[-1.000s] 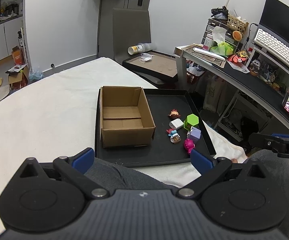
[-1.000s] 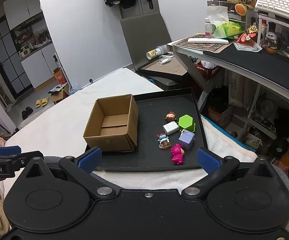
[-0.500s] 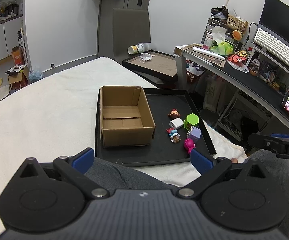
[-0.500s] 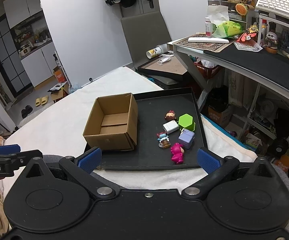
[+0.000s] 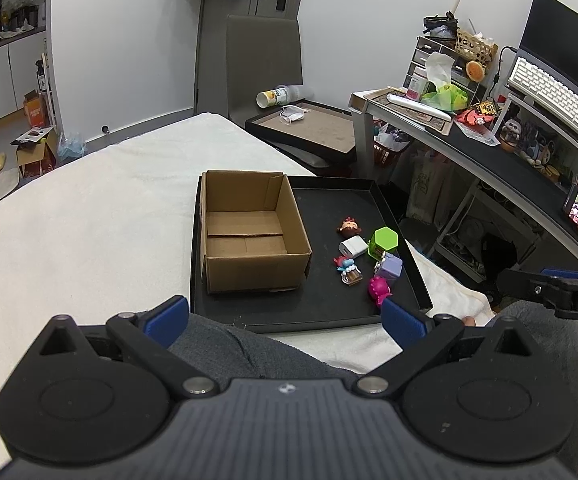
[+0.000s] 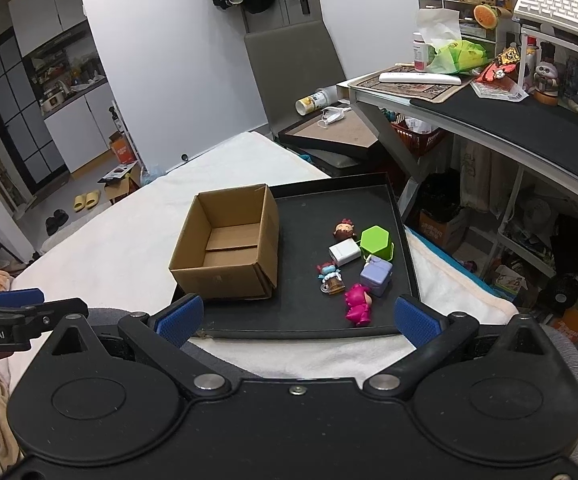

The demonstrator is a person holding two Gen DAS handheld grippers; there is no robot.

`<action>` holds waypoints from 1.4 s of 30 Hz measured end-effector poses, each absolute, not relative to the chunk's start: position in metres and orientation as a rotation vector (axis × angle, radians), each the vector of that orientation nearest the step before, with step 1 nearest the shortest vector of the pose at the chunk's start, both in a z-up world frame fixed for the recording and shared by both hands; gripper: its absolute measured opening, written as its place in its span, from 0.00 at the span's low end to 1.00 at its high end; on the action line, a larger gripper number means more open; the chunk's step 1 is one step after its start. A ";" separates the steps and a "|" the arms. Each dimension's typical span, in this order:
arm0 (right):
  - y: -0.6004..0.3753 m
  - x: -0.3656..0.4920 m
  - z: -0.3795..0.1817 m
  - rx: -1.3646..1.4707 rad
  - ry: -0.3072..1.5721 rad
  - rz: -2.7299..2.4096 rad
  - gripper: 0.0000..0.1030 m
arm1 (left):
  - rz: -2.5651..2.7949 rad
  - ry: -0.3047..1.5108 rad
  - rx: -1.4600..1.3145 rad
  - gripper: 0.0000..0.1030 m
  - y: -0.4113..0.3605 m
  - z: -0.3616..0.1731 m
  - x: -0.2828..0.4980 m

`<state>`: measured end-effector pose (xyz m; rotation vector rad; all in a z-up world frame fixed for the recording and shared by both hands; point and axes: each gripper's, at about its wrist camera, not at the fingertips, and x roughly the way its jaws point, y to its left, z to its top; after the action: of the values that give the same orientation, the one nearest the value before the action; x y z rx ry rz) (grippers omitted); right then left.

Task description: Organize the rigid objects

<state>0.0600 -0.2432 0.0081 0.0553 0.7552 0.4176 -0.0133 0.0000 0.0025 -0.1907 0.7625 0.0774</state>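
An empty cardboard box (image 5: 249,232) (image 6: 229,248) stands on the left of a black tray (image 5: 329,312) (image 6: 297,320). Right of it lie several small toys: a brown-haired figure (image 6: 345,229), a white block (image 6: 344,253), a green hexagonal box (image 6: 377,242), a purple cube (image 6: 376,277), a blue-haired figure (image 6: 331,276) and a pink figure (image 6: 357,300). My left gripper (image 5: 285,318) is open and empty, held back from the tray's near edge. My right gripper (image 6: 295,318) is open and empty, also short of the tray.
The tray lies on a white towel-covered bed (image 5: 69,220). A cluttered desk (image 6: 529,120) with a keyboard stands to the right. A grey chair (image 6: 293,76) and a second tray (image 6: 333,136) stand beyond the bed. My grey-clad knees (image 5: 249,352) are under the grippers.
The right gripper has shifted slightly, so the tray sits a little higher in its view. The left gripper has not visibly moved.
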 end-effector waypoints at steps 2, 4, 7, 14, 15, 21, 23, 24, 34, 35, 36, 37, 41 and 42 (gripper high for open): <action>-0.243 0.060 0.008 0.055 0.754 0.417 1.00 | 0.080 0.765 -0.195 0.99 0.002 0.002 -0.013; -0.243 0.060 0.008 0.053 0.755 0.416 1.00 | 0.081 0.765 -0.195 0.99 0.002 0.002 -0.013; -0.242 0.060 0.007 0.049 0.758 0.418 1.00 | 0.082 0.766 -0.197 0.99 0.004 0.002 -0.012; -0.241 0.061 0.007 0.047 0.752 0.418 1.00 | 0.080 0.775 -0.200 0.99 0.007 0.001 -0.008; -0.241 0.061 0.008 0.054 0.742 0.414 1.00 | 0.080 0.776 -0.201 0.99 0.008 0.001 -0.007; -0.242 0.070 0.009 0.063 0.741 0.402 1.00 | 0.077 0.786 -0.197 0.99 0.011 0.002 0.003; -0.240 0.074 0.008 0.059 0.748 0.402 1.00 | 0.074 0.788 -0.196 0.99 0.011 0.002 0.007; -0.240 0.076 0.008 0.056 0.749 0.400 1.00 | 0.074 0.787 -0.194 0.99 0.011 0.002 0.009; -0.243 0.096 -0.004 0.088 0.741 0.393 1.00 | 0.081 0.770 -0.224 0.99 0.022 -0.008 0.030; -0.243 0.098 -0.006 0.089 0.743 0.392 1.00 | 0.081 0.775 -0.225 0.99 0.023 -0.009 0.033; -0.243 0.101 -0.008 0.091 0.744 0.391 1.00 | 0.084 0.782 -0.224 0.99 0.024 -0.012 0.037; -0.243 0.104 -0.011 0.096 0.746 0.390 1.00 | 0.086 0.787 -0.222 0.99 0.025 -0.013 0.040; -0.243 0.117 -0.019 0.106 0.753 0.387 1.00 | 0.088 0.800 -0.216 0.99 0.029 -0.020 0.051; -0.242 0.119 -0.021 0.106 0.753 0.391 1.00 | 0.090 0.804 -0.213 0.99 0.030 -0.022 0.054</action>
<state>0.1188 -0.2418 -0.0211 0.1056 0.7534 0.3908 0.0544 0.0303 -0.0219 -0.2125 0.8038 0.0895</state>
